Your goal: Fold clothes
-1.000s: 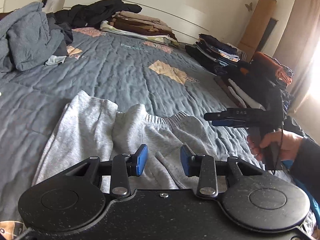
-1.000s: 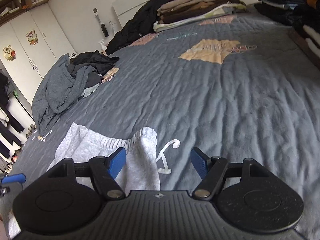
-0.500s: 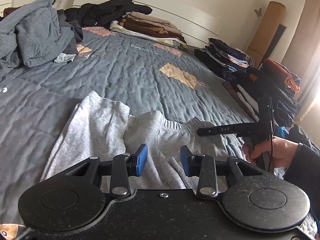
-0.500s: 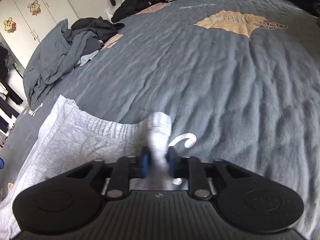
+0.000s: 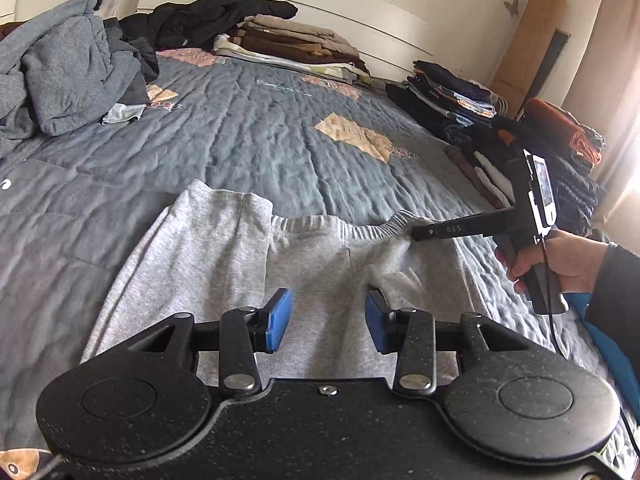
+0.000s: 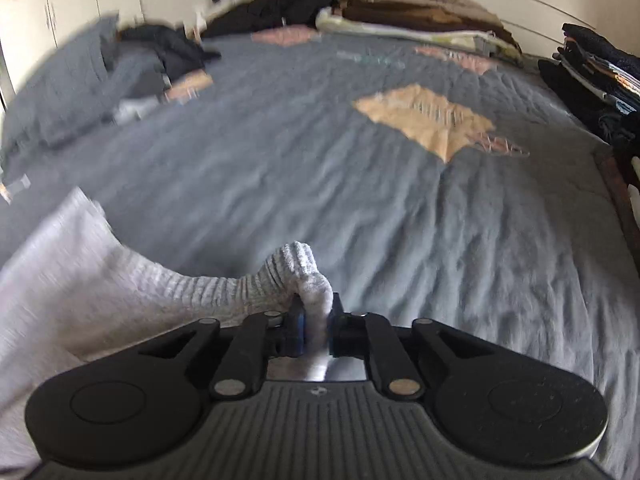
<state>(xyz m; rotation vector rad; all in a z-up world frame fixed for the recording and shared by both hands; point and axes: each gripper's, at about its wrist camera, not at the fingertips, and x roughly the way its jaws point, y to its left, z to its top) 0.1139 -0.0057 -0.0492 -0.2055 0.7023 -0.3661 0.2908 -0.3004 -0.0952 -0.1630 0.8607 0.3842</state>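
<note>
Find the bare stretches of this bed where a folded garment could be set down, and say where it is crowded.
Free: the wide middle of the grey-blue quilted bedspread, from the light grey sweatpants up toward the headboard. Crowded: the rumpled grey hoodie pile at left, the folded brown-and-beige stack by the headboard, and the dark folded stacks along the right edge.

A wide bed under a grey-blue quilted cover with tan patches carries light grey ribbed-waist sweatpants, a crumpled grey hoodie heap, a black jacket — and folded stacks, brown-beige and dark.
</note>
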